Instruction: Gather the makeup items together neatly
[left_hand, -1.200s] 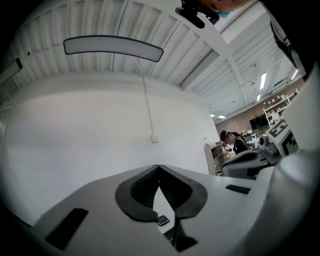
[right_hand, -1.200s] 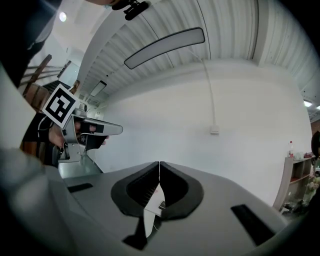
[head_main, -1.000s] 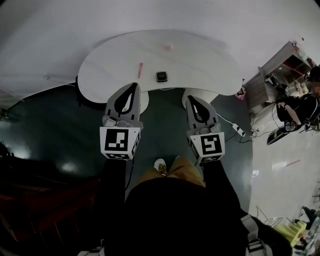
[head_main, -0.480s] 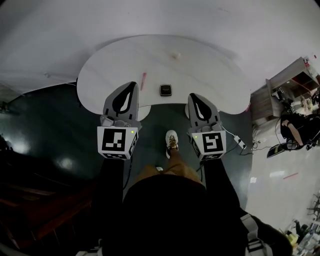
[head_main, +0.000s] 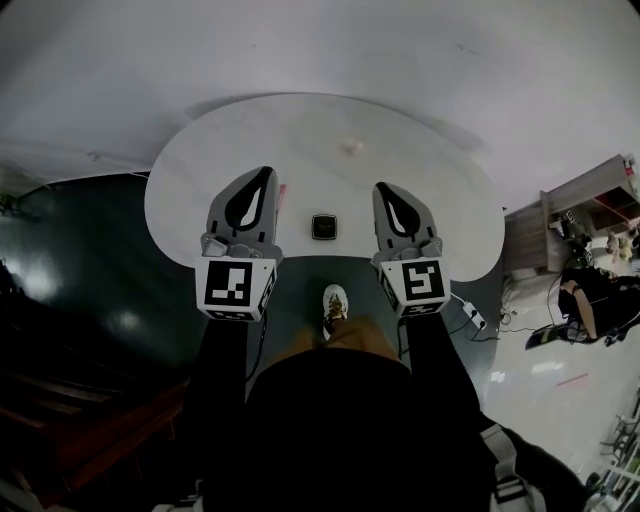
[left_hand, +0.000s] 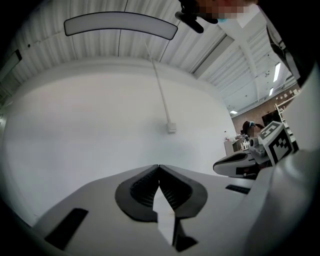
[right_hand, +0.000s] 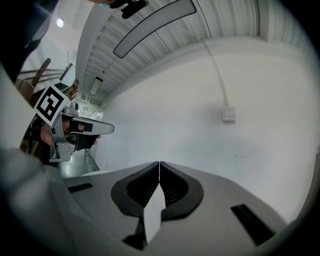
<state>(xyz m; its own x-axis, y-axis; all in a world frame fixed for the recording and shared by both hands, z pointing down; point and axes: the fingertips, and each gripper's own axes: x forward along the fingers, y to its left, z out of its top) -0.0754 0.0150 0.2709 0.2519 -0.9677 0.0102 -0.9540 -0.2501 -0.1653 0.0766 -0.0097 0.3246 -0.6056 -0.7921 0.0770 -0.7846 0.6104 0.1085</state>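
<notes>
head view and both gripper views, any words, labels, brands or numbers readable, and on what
No readable text anywhere.
Left marker cube: black-and-white squares, no letters.
Right marker cube: the same.
Dark square case on the table: too small to read any print.

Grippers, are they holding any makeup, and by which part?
Nothing is held. The left gripper and the right gripper are both shut with nothing between their jaws. The black compact lies untouched on the white table.
</notes>
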